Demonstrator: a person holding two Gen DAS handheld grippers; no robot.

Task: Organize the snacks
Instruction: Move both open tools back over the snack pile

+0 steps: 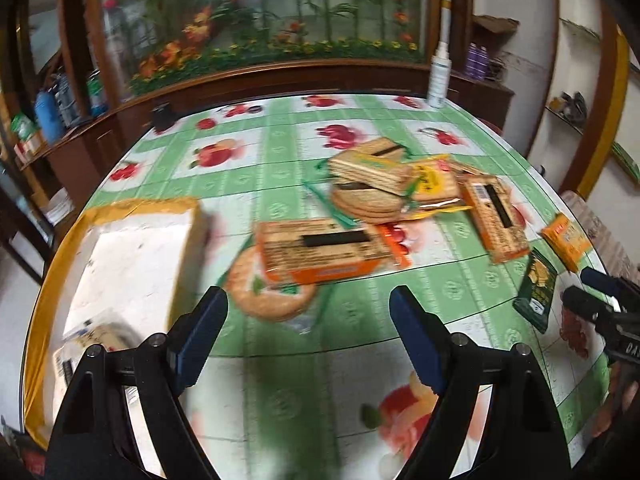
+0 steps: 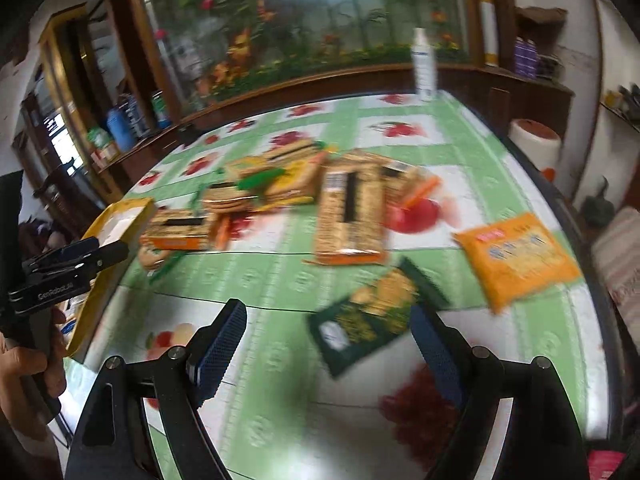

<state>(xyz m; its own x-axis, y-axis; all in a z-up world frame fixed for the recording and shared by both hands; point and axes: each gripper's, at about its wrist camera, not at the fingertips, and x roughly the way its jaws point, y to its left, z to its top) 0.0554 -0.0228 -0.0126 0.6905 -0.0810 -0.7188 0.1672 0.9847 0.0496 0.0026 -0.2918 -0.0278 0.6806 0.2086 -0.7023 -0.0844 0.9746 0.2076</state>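
Here, left hand-held gripper point(image 1: 308, 300) wide open, empty, above tablecloth point(image 1: 280, 356)

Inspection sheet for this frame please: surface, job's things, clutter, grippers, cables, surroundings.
Surface: table under a green fruit-print cloth.
Job's things: orange cracker pack, dark green packet and yellow snack bag lie scattered; more packs piled mid-table; yellow-rimmed box at left.
Clutter: white spray bottle at far edge.
Grippers: left gripper open, empty; right gripper open, empty.
Cables: nothing seen.
Surroundings: wooden cabinet with floral panel; shelves with bottles.
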